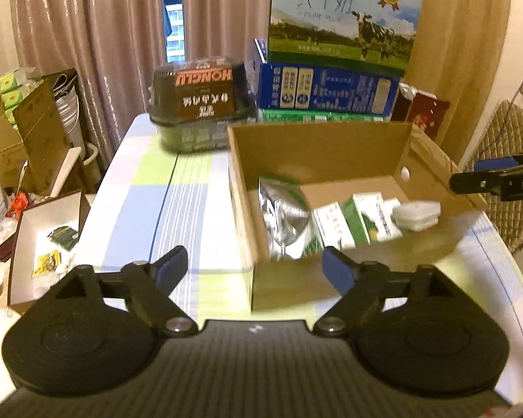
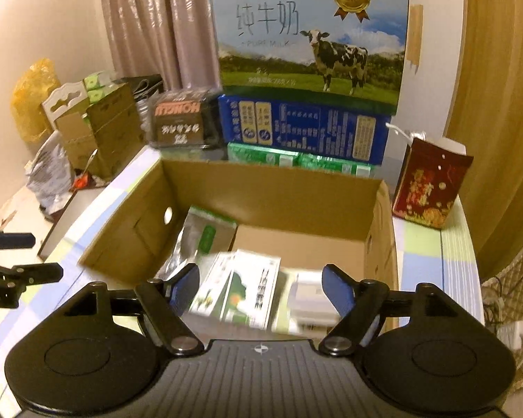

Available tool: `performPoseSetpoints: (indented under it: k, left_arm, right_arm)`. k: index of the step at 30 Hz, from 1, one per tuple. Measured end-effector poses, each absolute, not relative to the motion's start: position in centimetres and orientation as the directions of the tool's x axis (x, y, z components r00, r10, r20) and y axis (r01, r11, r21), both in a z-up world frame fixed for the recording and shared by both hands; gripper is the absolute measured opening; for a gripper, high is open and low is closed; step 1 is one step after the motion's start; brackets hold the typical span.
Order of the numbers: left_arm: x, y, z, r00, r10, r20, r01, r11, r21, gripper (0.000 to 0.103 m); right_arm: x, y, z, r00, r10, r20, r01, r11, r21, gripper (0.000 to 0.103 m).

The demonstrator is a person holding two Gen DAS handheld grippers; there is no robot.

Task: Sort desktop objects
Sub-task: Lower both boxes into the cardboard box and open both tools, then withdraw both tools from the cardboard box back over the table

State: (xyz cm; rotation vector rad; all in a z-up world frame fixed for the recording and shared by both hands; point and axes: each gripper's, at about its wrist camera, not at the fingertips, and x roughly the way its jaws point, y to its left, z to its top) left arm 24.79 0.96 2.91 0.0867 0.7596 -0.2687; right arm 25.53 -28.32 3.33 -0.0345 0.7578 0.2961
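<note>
An open cardboard box point(image 1: 317, 153) point(image 2: 272, 191) stands on the checked table point(image 1: 139, 202). Inside lie a silver foil pouch point(image 1: 286, 216) point(image 2: 191, 237), green-and-white cartons point(image 1: 359, 219) point(image 2: 247, 289) and a blurred white pack point(image 1: 416, 212) point(image 2: 310, 296). My left gripper point(image 1: 254, 261) is open and holds nothing; it hovers at the box's near left corner. My right gripper point(image 2: 261, 278) is open above the box's near edge. The cartons and white pack show below its jaws, and its pads do not touch them. Each gripper shows at the edge of the other's view point(image 1: 498, 177) point(image 2: 14, 257).
Behind the box are stacked a milk case point(image 1: 341, 17), a blue case point(image 1: 324, 90) and a dark snack tray point(image 1: 198, 97). A red bag point(image 2: 432, 188) stands at the back right. A white tray point(image 1: 45, 244) with small packets and more cardboard boxes sit left of the table.
</note>
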Motion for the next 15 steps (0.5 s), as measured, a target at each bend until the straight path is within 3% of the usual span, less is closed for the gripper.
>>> performPoseSetpoints:
  k: [5,15]
  left_arm:
    - [20.9,1.9,2.8,0.690,-0.196,-0.697,0.269,0.963,-0.005,0.096]
    - [13.6,3.3,2.6,0.660,-0.220,-0.718,0.307,0.952,-0.009,0.102]
  right_arm:
    - [21.2,-28.8,3.3,0.674,0.268,-0.689,-0.278,0.955,0.100,0.086]
    - [12.3,-27.3,2.3,0.639,0.296,-0.710,-0.394,0.919,0.028,0.099]
